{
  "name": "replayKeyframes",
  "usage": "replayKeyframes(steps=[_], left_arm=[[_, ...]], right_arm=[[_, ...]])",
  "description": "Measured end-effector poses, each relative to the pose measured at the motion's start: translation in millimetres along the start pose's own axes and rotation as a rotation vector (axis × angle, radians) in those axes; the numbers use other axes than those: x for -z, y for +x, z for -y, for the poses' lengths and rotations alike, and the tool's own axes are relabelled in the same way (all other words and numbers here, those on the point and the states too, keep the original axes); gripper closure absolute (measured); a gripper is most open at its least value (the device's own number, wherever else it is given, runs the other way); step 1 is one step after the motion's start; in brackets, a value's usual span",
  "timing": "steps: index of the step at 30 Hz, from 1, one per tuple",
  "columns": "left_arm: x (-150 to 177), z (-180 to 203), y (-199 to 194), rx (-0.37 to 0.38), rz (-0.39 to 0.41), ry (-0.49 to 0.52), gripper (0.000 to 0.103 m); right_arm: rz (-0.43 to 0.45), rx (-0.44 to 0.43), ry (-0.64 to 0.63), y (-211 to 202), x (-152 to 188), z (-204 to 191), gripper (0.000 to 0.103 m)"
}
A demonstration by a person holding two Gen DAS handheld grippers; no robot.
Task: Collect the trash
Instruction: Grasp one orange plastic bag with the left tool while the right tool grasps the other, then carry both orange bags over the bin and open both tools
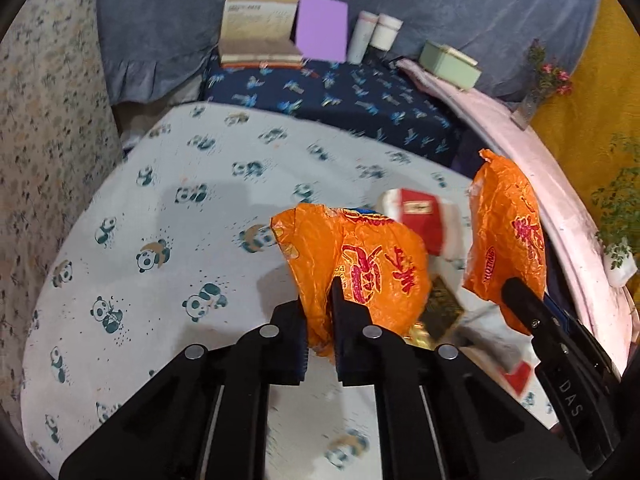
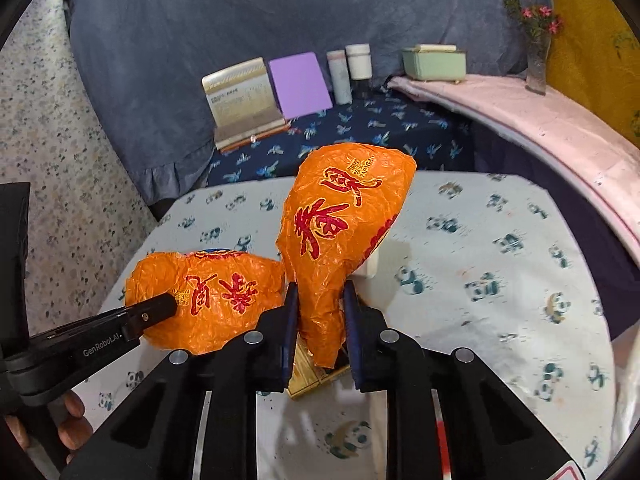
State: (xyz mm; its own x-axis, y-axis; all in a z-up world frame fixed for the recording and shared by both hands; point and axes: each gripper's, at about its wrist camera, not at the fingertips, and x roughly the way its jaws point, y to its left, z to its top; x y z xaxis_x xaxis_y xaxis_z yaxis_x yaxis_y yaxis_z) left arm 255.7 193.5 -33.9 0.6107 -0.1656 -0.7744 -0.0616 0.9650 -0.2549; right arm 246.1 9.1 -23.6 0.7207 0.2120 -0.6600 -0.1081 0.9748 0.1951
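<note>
An orange plastic bag with red characters (image 1: pixel 372 268) is held by both grippers above the panda-print table (image 1: pixel 168 220). My left gripper (image 1: pixel 320 320) is shut on one side of it. My right gripper (image 2: pixel 318 320) is shut on the other side (image 2: pixel 340 224), which stands upright; this side also shows at the right in the left wrist view (image 1: pixel 508 236). The left-held side shows low at the left in the right wrist view (image 2: pixel 208 296). A red and white packet (image 1: pixel 424 216) and a dark gold-edged packet (image 1: pixel 440 308) lie on the table under the bag.
At the back on a dark blue cloth stand a beige box (image 1: pixel 260 24), a purple card (image 1: pixel 322 28) and two white bottles (image 1: pixel 376 32). A green box (image 1: pixel 450 65) and a flower vase (image 1: pixel 536 92) sit on a pink ledge at right. A red piece (image 1: pixel 520 376) lies near the table's front right.
</note>
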Motion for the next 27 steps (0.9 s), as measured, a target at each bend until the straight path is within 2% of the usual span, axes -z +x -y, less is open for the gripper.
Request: replayKeyframes(steps=[12,27], left_arm=[[19.2,89.6,-68.5,0.071,0.080,0.124,0.094],[77.6,227.0,-96.4,0.187,0.066,0.321,0.094]], right_arm=[[0.133,0.078,0.076,-110.1,4.0,65.2,0.083],[0.214,0.215,0.226,-212.3,48.3,180.1,0.083]])
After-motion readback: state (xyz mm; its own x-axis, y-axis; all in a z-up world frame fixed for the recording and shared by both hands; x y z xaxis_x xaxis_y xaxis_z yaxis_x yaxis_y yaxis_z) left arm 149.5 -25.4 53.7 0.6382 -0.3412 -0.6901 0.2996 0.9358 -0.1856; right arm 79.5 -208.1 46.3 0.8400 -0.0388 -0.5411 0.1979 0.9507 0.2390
